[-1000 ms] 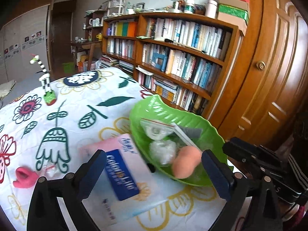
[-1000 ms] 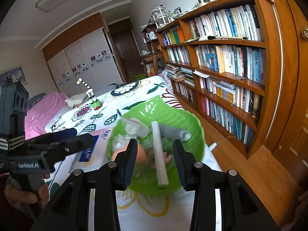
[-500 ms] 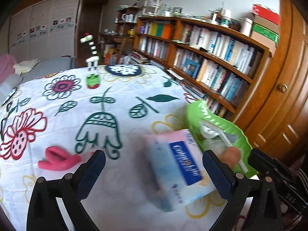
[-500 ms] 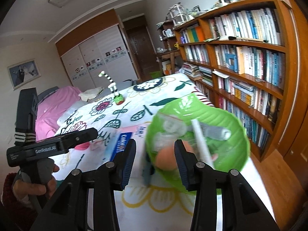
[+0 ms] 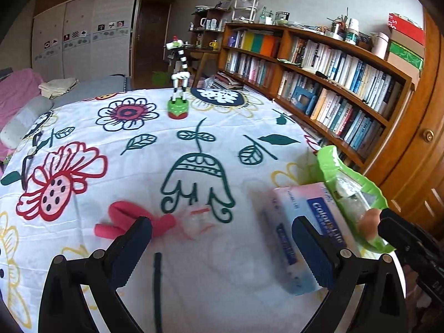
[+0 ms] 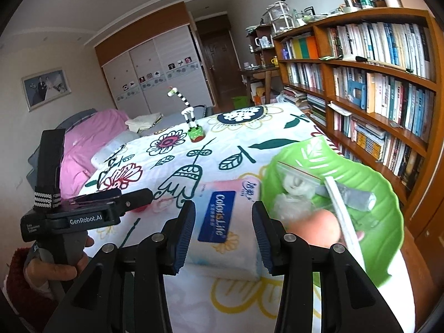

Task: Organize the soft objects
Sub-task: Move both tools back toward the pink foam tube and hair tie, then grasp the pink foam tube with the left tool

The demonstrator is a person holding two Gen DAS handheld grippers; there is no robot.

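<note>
While the left gripper [image 5: 221, 245] stands spread and empty, its finger hides part of the pink foam piece [image 5: 126, 217]. Beside the tissue pack [image 6: 224, 222], the right gripper [image 6: 222, 230] gapes empty; the green bowl [image 6: 369, 172] contents blur.

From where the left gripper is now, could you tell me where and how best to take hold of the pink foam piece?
Grip the pink foam piece across its thick curled end, coming down from above. It lies flat on the bedspread, bent into a loop with two tails, so the bend looks like the bulkiest part for the left gripper, whose fingers stand open wide.
</note>
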